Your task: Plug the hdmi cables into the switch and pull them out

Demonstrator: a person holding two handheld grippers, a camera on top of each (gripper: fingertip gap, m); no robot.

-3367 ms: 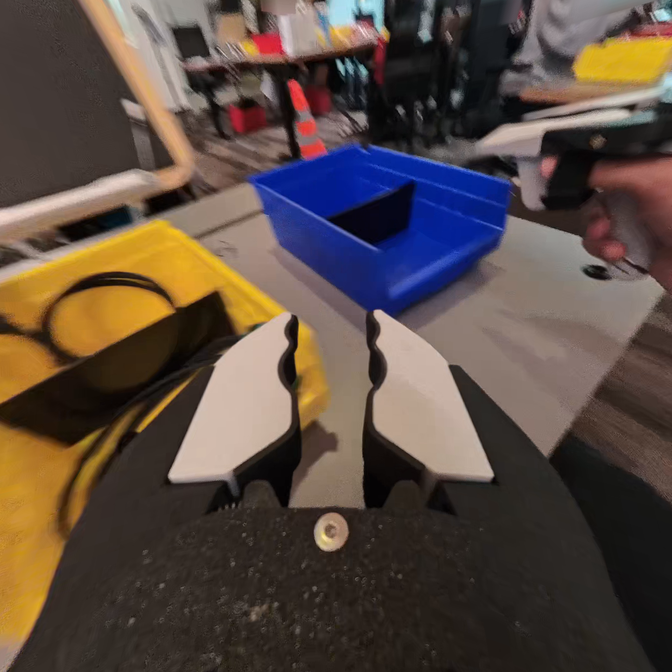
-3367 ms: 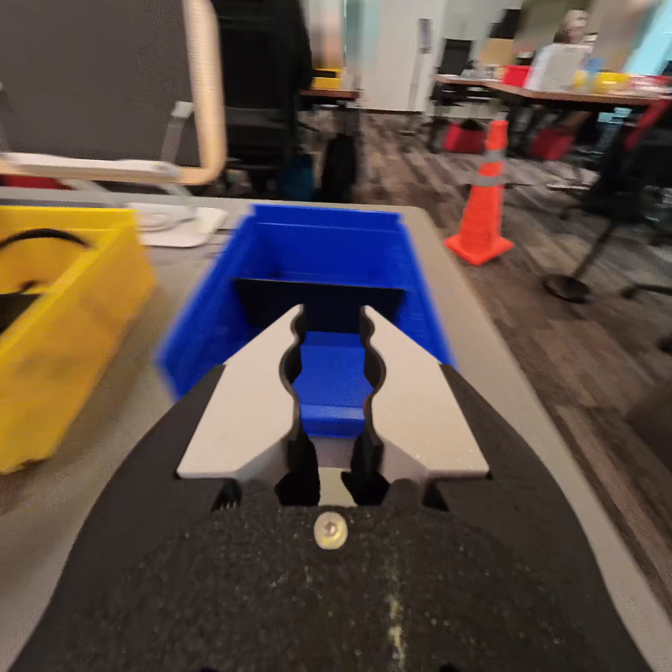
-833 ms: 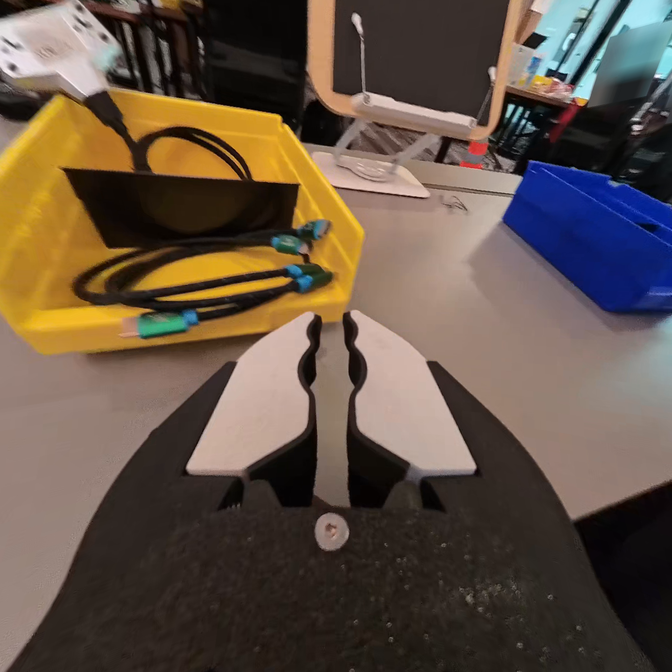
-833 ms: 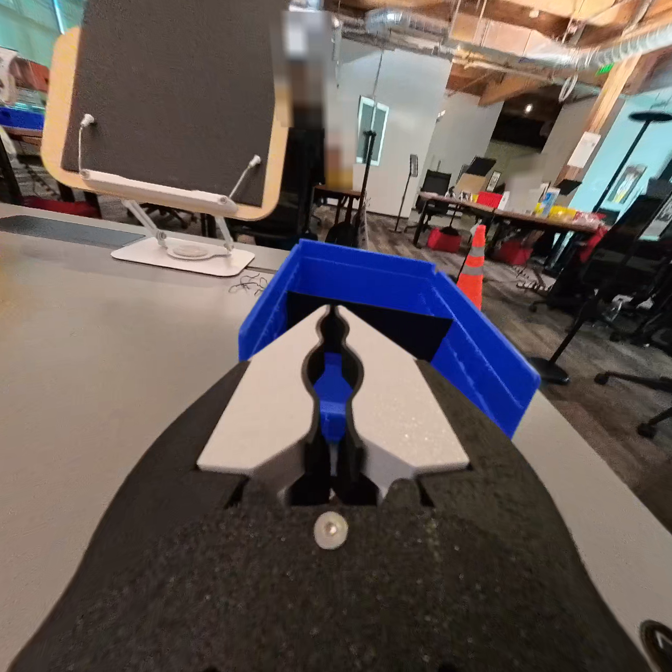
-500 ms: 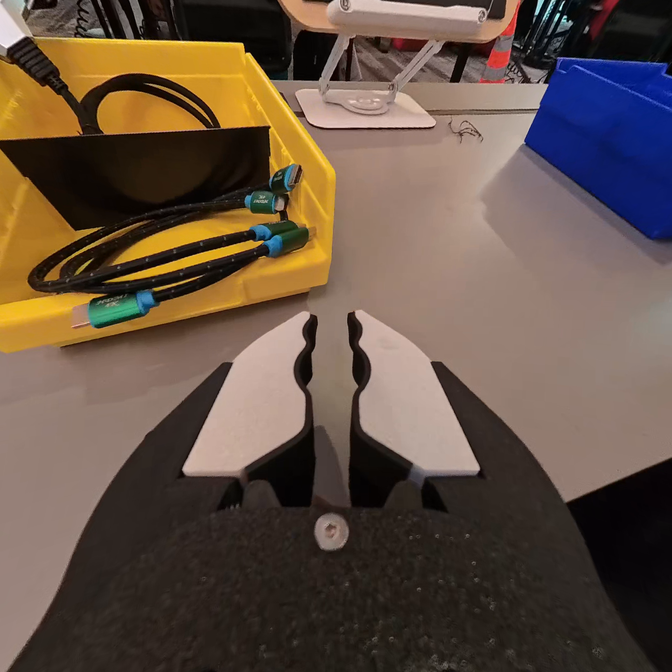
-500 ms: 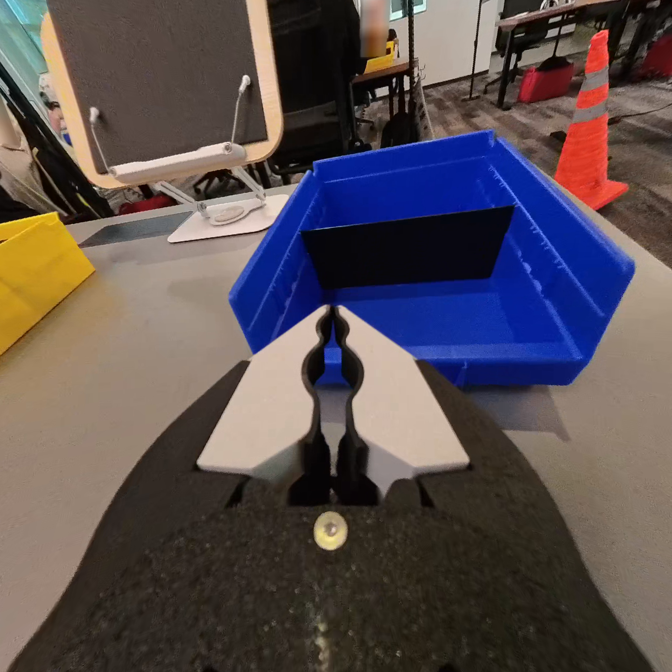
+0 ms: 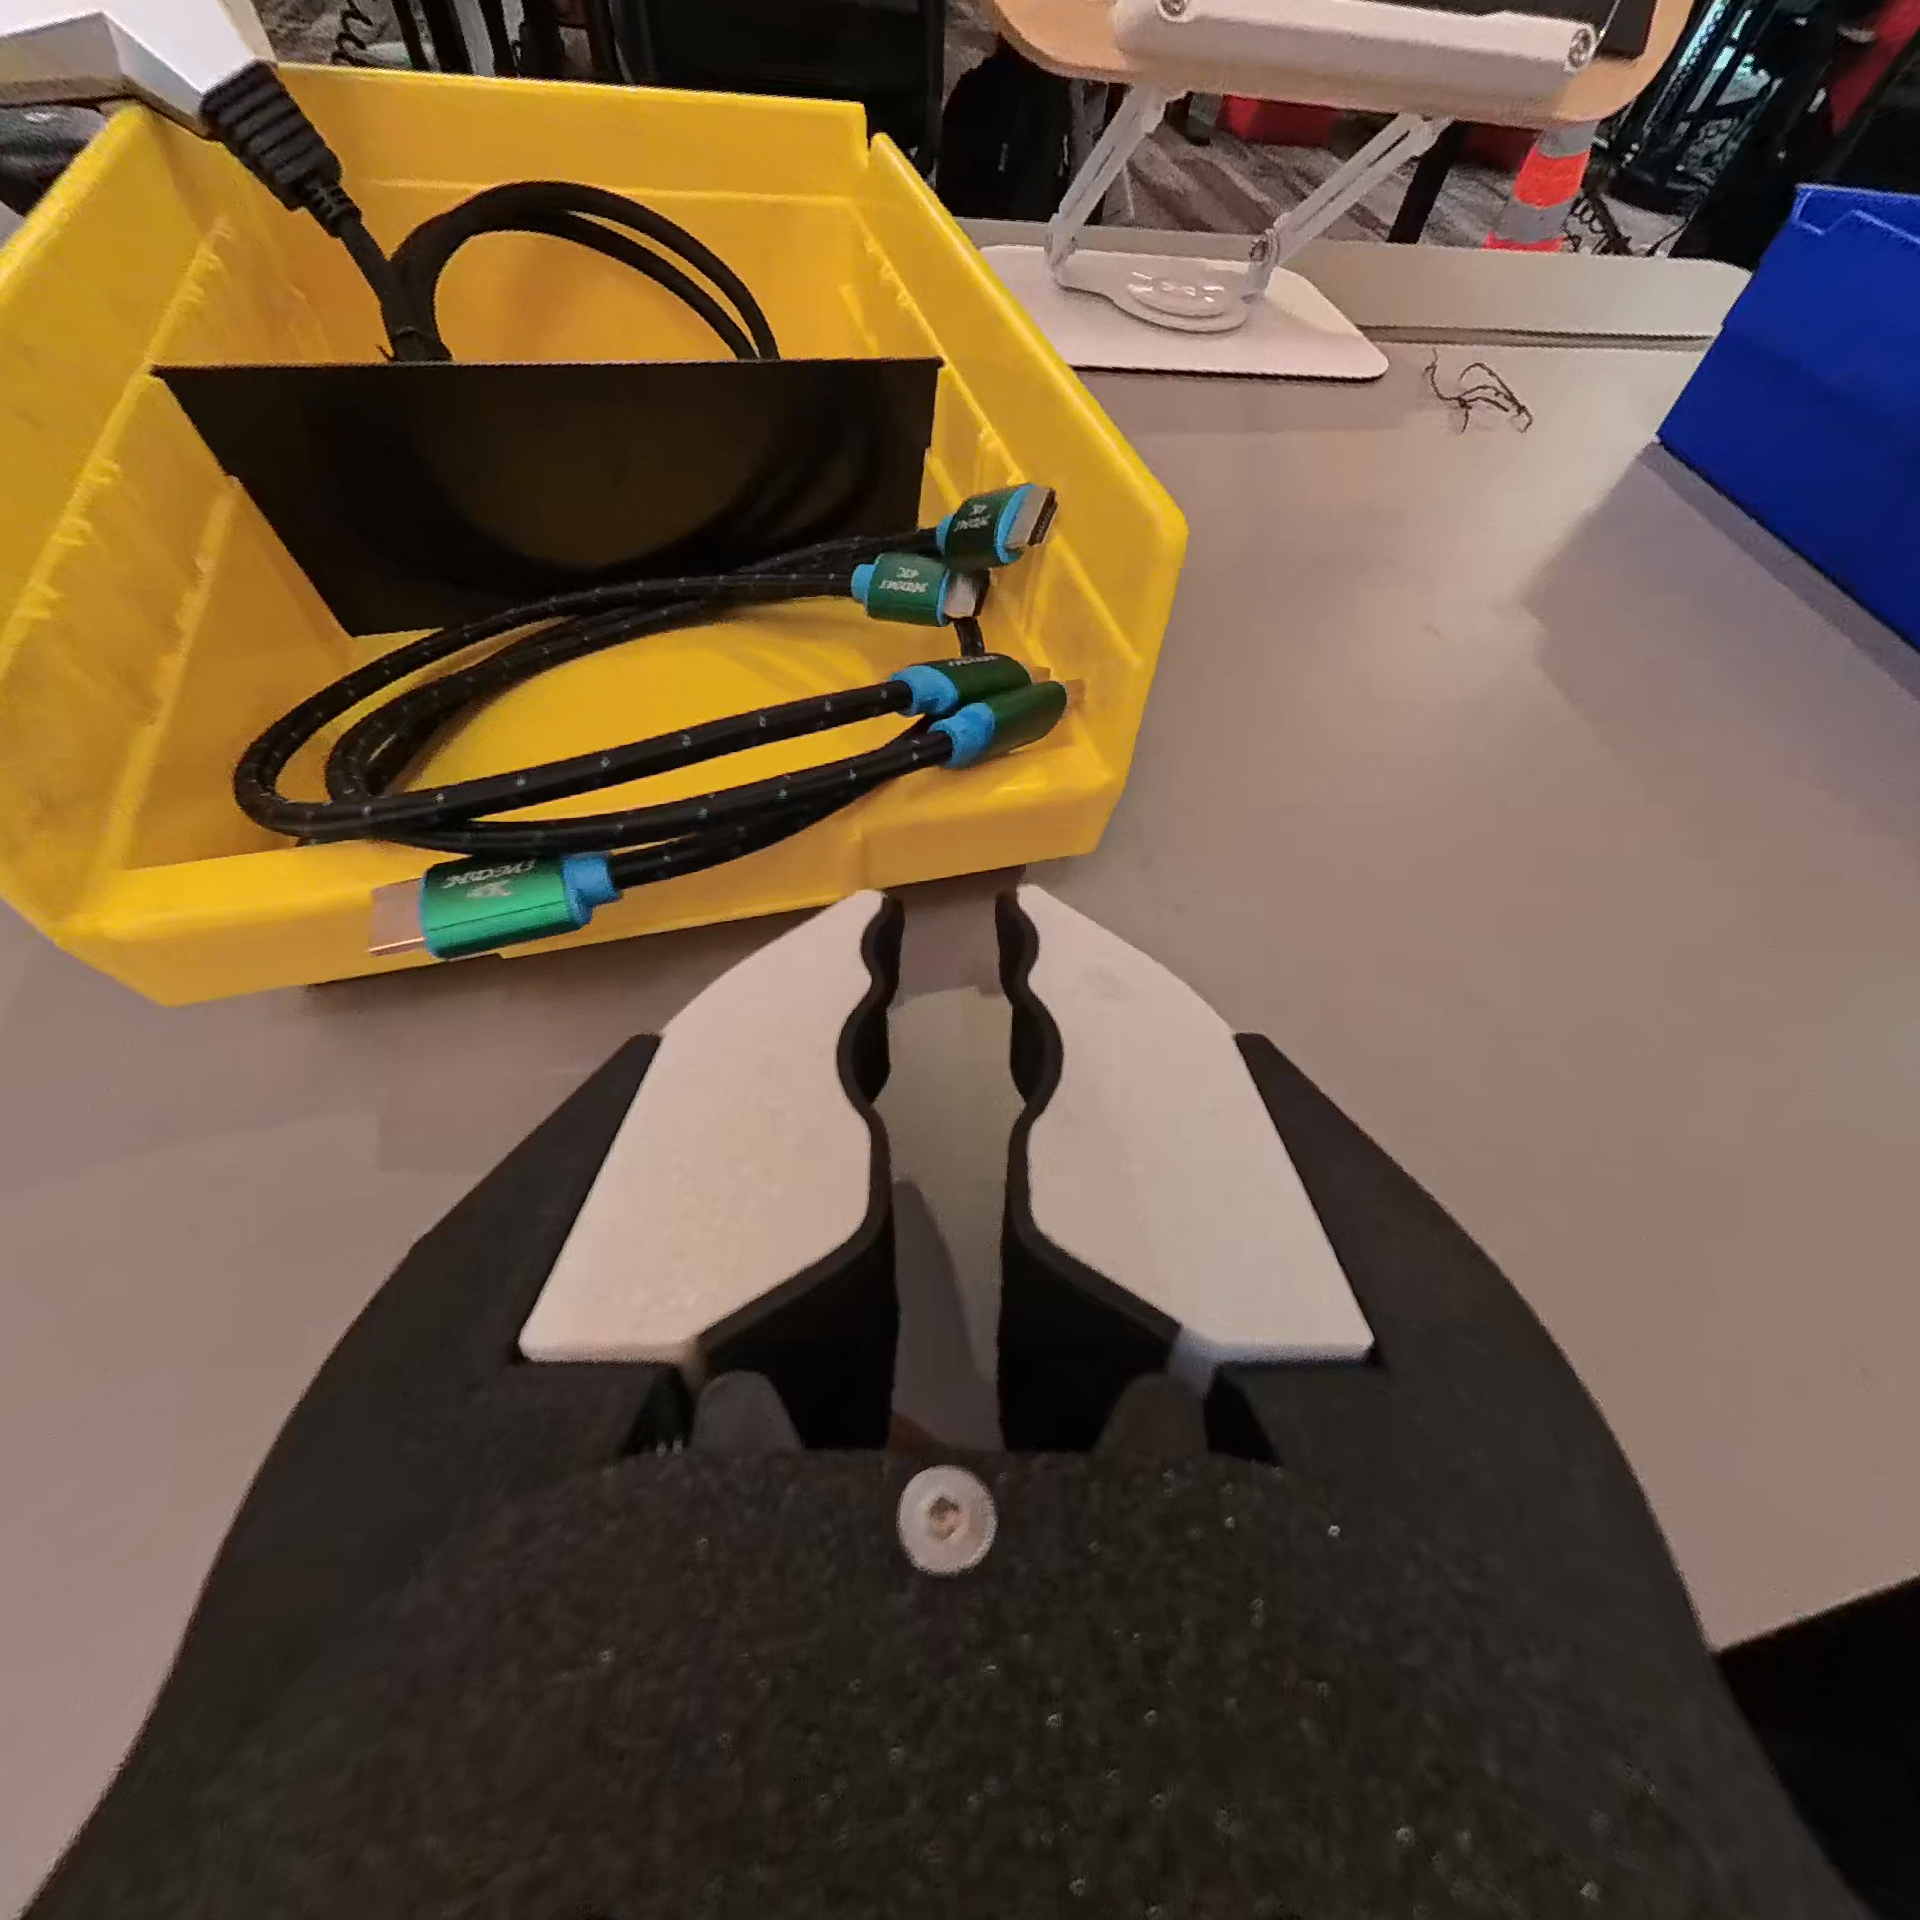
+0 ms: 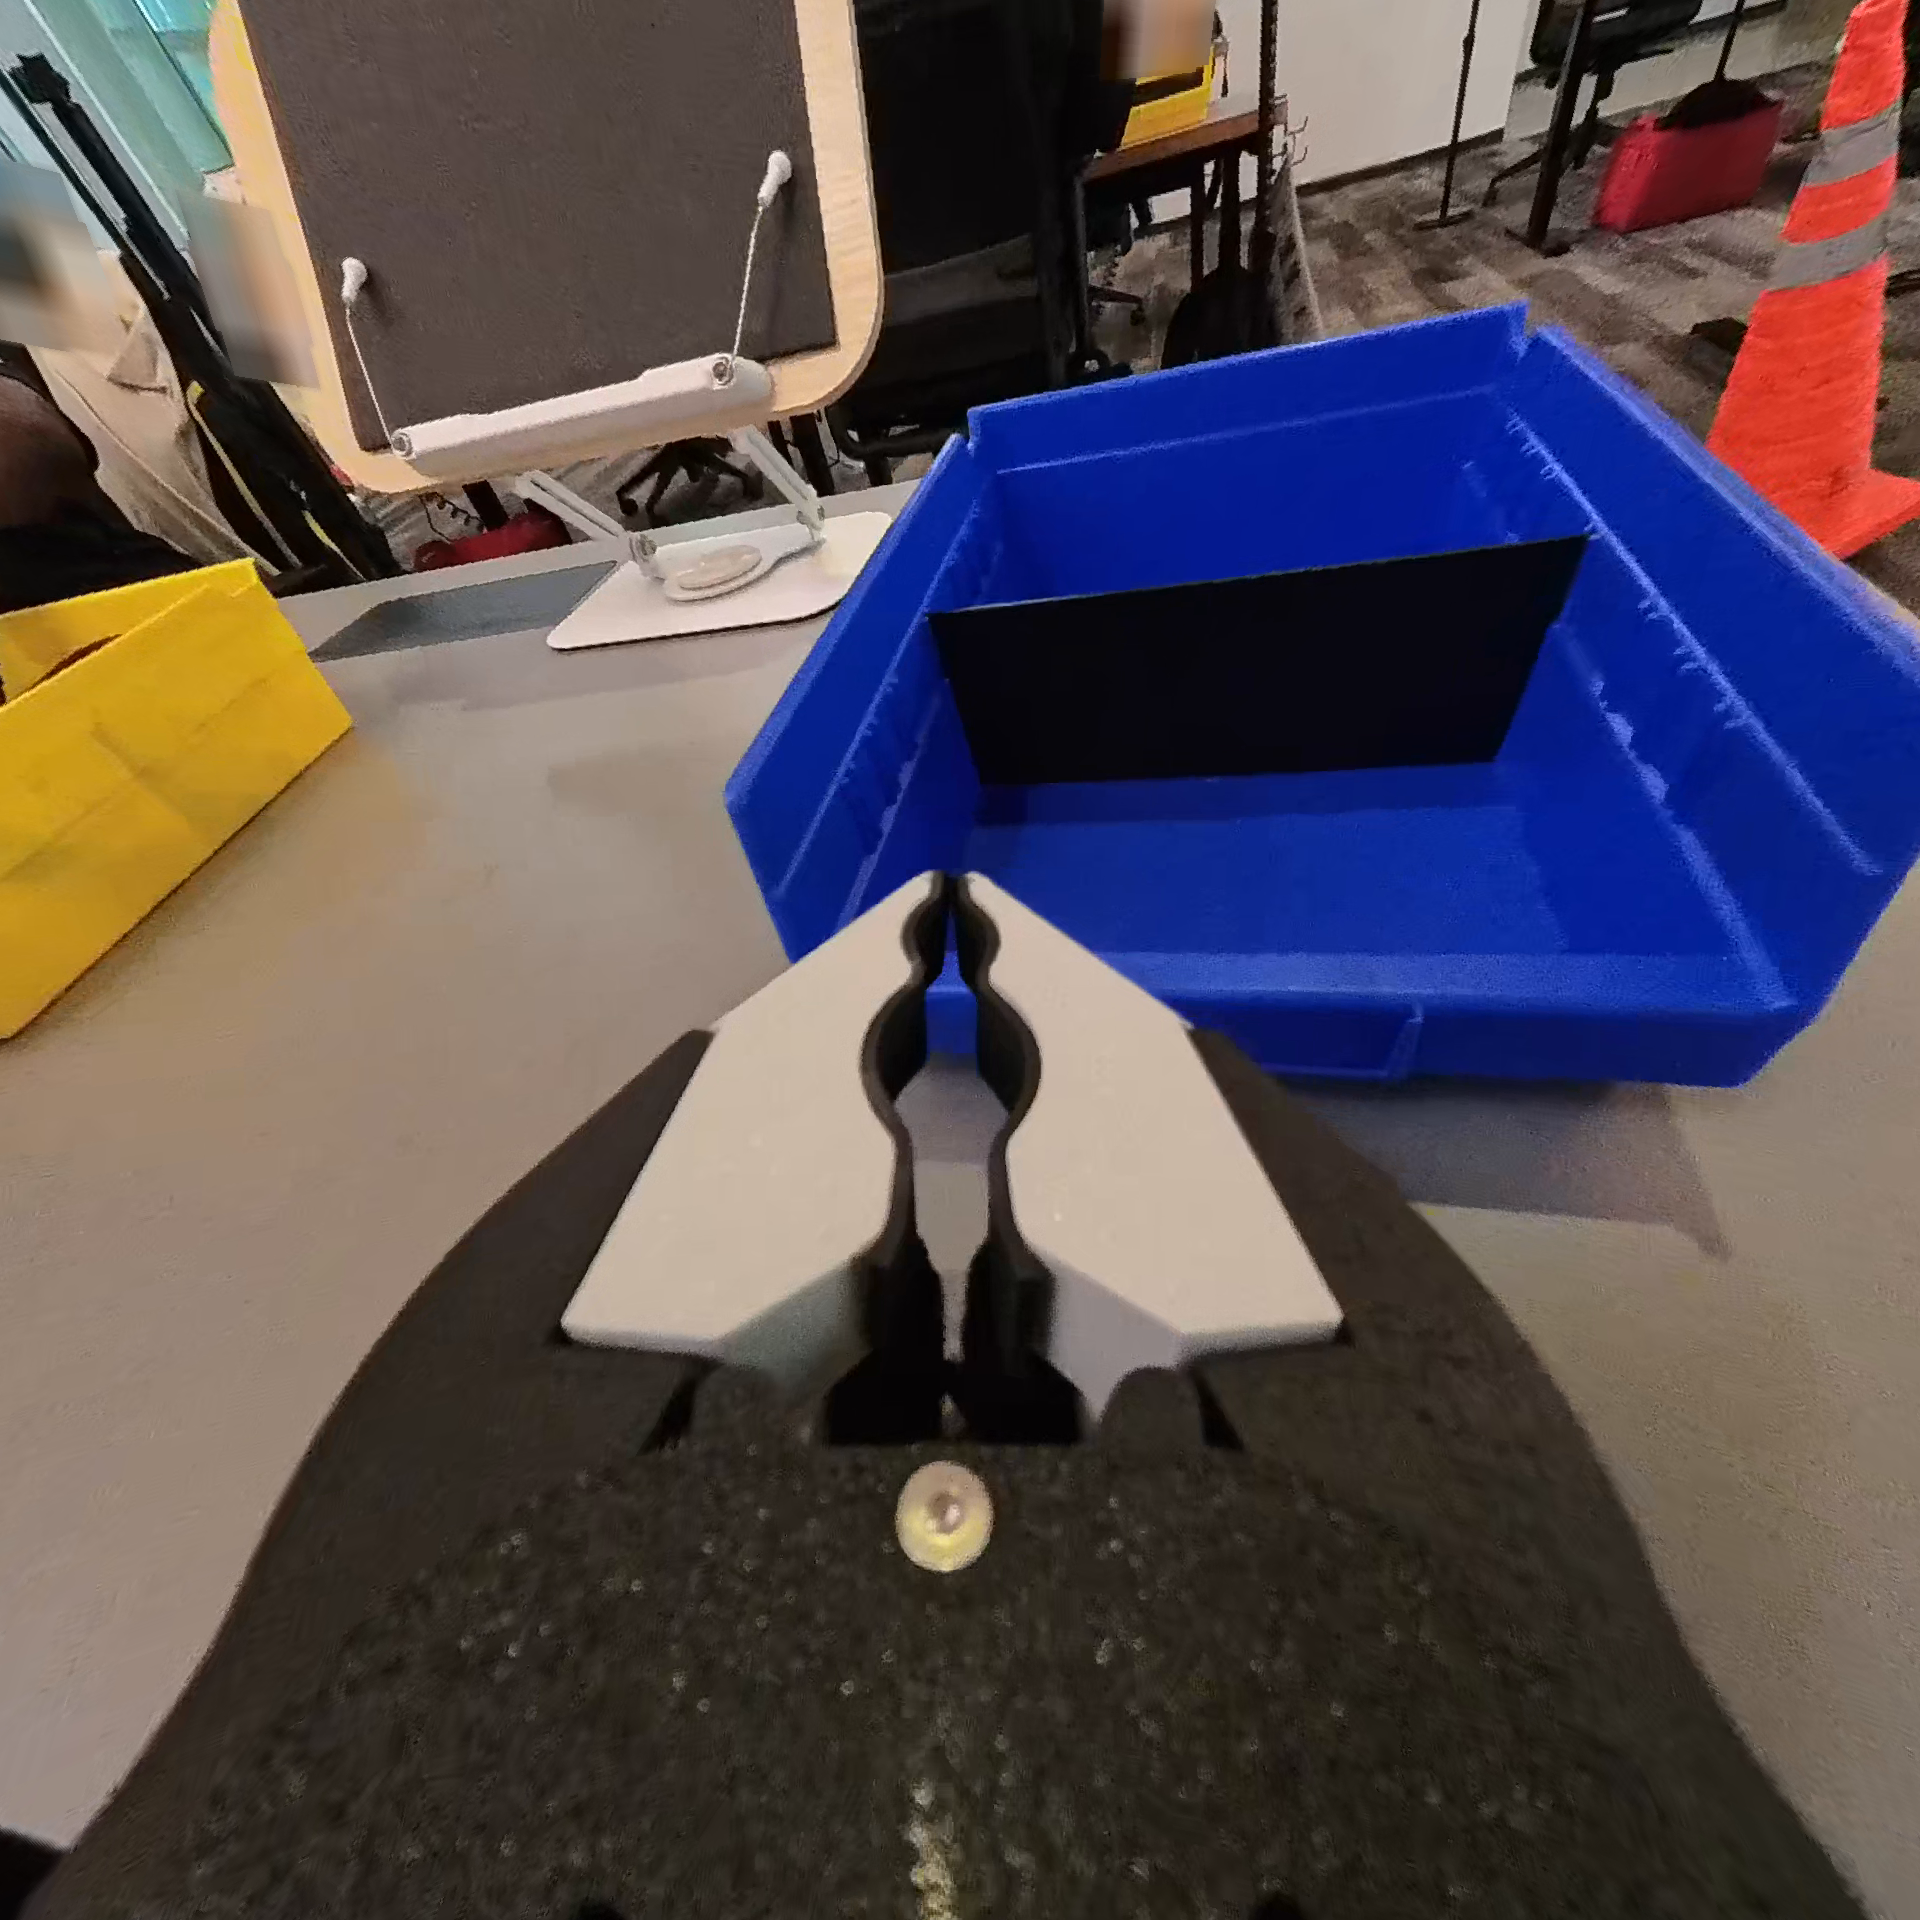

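Several black braided HDMI cables (image 7: 623, 748) with green and blue plugs lie in the front part of a yellow bin (image 7: 208, 935). The nearest plug (image 7: 488, 894) rests on the bin's front lip. A silver box, probably the switch (image 7: 125, 52), shows at the top left corner. Its black cable (image 7: 291, 156) drops into a coil behind the bin's black divider (image 7: 561, 457). My left gripper (image 7: 945, 909) is open by a narrow gap and empty, just in front of the bin's right front corner. My right gripper (image 8: 951, 883) is shut and empty, in front of a blue bin (image 8: 1351, 997).
The blue bin holds only a black divider (image 8: 1247, 665) and also shows at the right of the left wrist view (image 7: 1818, 416). A board on a white stand (image 8: 727, 582) stands at the table's back. The yellow bin (image 8: 135, 748) is at left. An orange cone (image 8: 1818, 312) stands on the floor. The left gripper's tips are roughly 50 cm from the right gripper's. My right tips are about 60 cm from the nearest plug (image 7: 488, 894), my left tips only 7 cm.
My left gripper has swung from the blue bin to the yellow bin, come closer to it and narrowed its gap. My right gripper has shut and tilted down towards the blue bin.
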